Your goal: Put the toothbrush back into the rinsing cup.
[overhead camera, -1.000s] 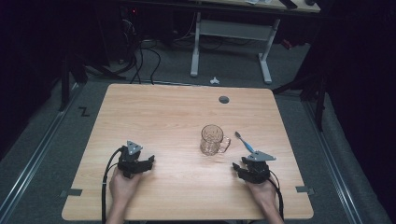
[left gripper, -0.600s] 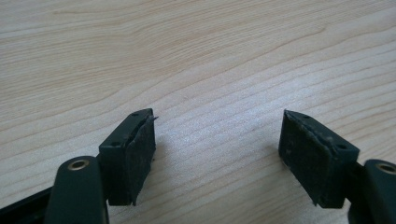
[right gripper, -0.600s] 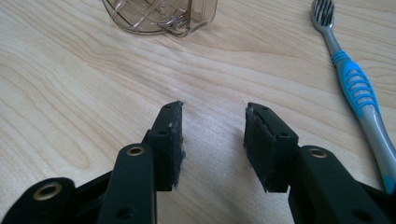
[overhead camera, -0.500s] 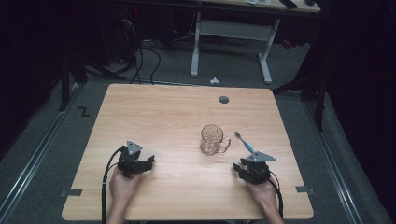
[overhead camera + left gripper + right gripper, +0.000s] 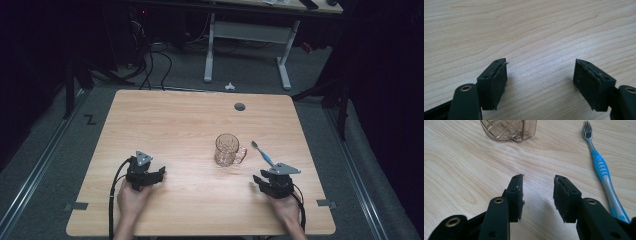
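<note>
A clear glass mug [image 5: 228, 149] with a diamond pattern stands right of the table's middle, its handle turned right. A blue and grey toothbrush [image 5: 262, 153] lies flat just right of it. My left gripper [image 5: 156, 175] rests on the wood near the front left, well away from both. In the left gripper view it [image 5: 540, 72] is open wide over bare wood. My right gripper [image 5: 261, 181] sits at the front right, just short of the toothbrush's handle end. It [image 5: 537, 185] is open with nothing between its pads; the mug [image 5: 509, 130] is ahead to the left and the toothbrush [image 5: 600, 167] beside the right jaw.
The wooden table [image 5: 165, 120] has a dark round grommet [image 5: 240, 106] near its far edge. A white-legged desk [image 5: 247, 45] and cables [image 5: 150, 55] stand on the floor beyond. Tape marks [image 5: 76, 206] sit at the front corners.
</note>
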A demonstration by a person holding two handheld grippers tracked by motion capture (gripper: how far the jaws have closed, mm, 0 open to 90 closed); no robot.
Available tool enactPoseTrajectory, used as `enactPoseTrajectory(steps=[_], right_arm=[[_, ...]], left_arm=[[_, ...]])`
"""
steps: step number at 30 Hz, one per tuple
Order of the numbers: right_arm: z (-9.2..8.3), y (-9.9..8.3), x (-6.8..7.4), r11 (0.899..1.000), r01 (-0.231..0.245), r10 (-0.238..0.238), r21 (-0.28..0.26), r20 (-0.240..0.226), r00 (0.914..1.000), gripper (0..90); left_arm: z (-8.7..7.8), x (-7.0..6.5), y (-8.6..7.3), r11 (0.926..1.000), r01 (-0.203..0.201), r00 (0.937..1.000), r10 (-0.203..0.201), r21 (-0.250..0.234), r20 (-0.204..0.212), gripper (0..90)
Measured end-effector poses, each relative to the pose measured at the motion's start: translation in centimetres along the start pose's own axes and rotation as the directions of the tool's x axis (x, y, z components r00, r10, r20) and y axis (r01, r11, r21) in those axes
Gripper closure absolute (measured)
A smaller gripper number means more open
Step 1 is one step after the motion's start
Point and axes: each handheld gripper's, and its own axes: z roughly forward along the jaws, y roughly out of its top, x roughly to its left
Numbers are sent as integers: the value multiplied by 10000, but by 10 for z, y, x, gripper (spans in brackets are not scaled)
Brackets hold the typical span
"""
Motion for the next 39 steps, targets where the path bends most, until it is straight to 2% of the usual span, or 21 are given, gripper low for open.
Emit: enactPoseTrajectory(steps=[39], right_arm=[[-23, -12, -20, 9995, -255, 264, -172, 528, 9983, 612]], left_arm=[[0, 0, 0, 10000, 2, 10000, -2, -6, 3, 278]])
